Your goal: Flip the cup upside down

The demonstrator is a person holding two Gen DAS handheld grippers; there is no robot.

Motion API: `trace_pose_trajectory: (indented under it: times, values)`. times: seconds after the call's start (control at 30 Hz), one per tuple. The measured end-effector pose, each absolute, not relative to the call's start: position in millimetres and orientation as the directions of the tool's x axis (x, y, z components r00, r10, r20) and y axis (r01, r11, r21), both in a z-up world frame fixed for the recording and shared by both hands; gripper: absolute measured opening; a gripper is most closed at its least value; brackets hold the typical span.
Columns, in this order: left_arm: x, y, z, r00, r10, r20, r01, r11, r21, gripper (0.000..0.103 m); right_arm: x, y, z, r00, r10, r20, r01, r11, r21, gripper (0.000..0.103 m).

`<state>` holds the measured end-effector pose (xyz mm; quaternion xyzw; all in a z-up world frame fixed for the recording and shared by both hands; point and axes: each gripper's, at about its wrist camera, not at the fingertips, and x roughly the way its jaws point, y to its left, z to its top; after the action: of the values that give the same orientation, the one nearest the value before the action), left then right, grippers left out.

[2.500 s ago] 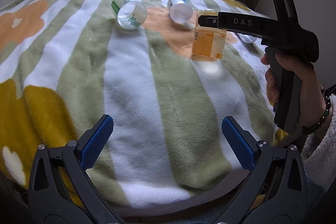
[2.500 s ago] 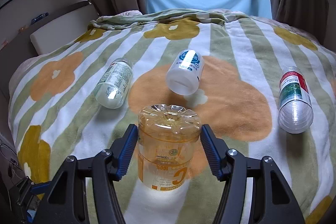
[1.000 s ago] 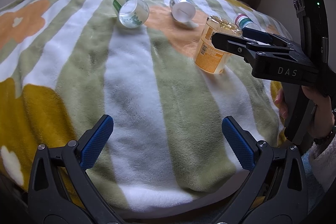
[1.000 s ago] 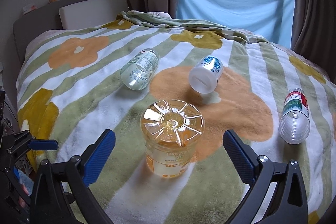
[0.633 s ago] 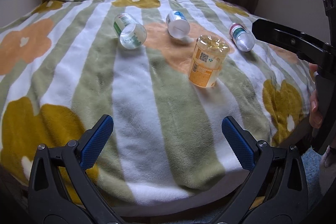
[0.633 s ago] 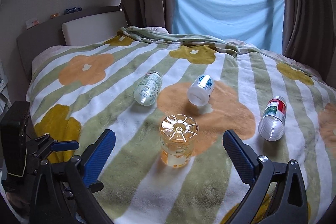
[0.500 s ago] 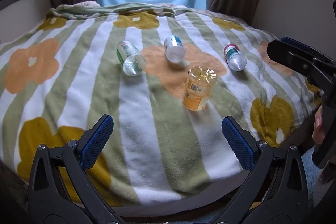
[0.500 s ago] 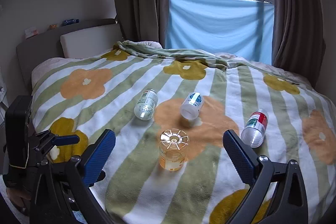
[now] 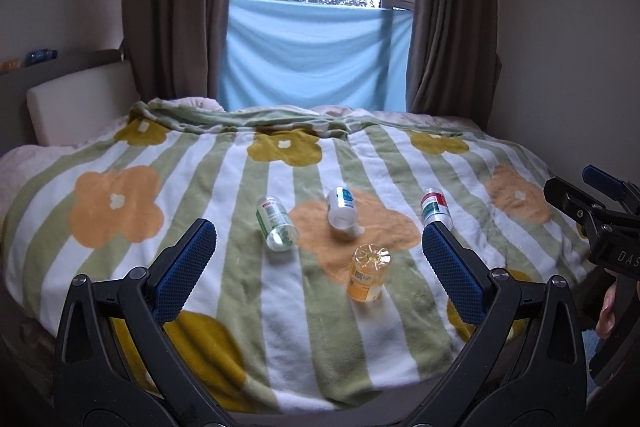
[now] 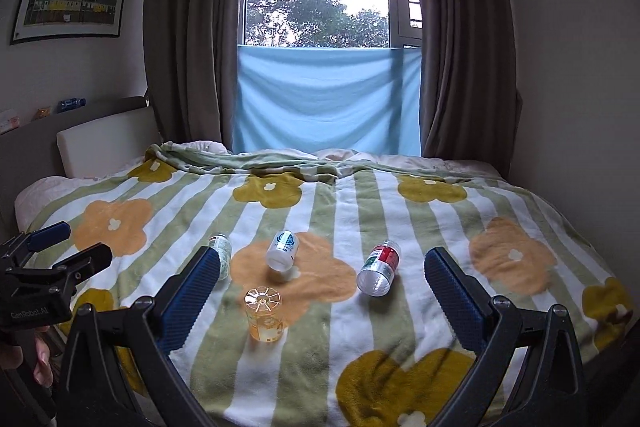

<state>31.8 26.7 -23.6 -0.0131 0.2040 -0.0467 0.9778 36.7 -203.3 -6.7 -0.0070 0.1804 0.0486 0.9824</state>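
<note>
An orange see-through cup (image 9: 367,277) (image 10: 264,313) stands upside down on the flowered blanket (image 9: 240,187), its ribbed base up. Three other cups lie on their sides behind it: a green-labelled one (image 9: 277,223) (image 10: 221,251), a blue-and-white one (image 9: 341,211) (image 10: 283,250) and a red-and-green one (image 9: 435,207) (image 10: 380,267). My left gripper (image 9: 318,273) is open and empty, well back from the cups. My right gripper (image 10: 320,297) is open and empty too, pulled back past the bed's near edge; it shows at the right edge of the left wrist view (image 9: 592,203).
The bed fills the room from the headboard (image 10: 104,135) on the left to the wall on the right. Brown curtains (image 10: 192,27) and a blue cloth (image 10: 328,99) cover the window behind. A hand (image 10: 40,355) holds the left gripper's handle at lower left.
The right gripper opened off the upturned orange cup and drew away. Both grippers then pulled far back and up from the bed, so the cups look small.
</note>
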Motion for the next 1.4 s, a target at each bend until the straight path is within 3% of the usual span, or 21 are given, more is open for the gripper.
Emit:
trace_pose_trajectory:
  times: [0.47,0.67,1.4]
  values:
    - [27,6,-7,0.936,-0.109,-0.335,0.104,0.994,-0.032,0.103,32,-219,-3,0.946,0.046,-0.320,-0.041,0.999,0.024,0.102]
    - [24,1,-9,0.946,-0.059,-0.320,0.069,0.997,0.020,0.103,31,-219,-3,0.947,0.042,-0.319,-0.038,0.999,0.020,0.102]
    - [24,-6,-6,0.946,-0.081,-0.314,0.085,0.996,-0.002,0.103,28,-228,-4,0.949,0.028,-0.314,-0.021,0.999,0.025,0.102]
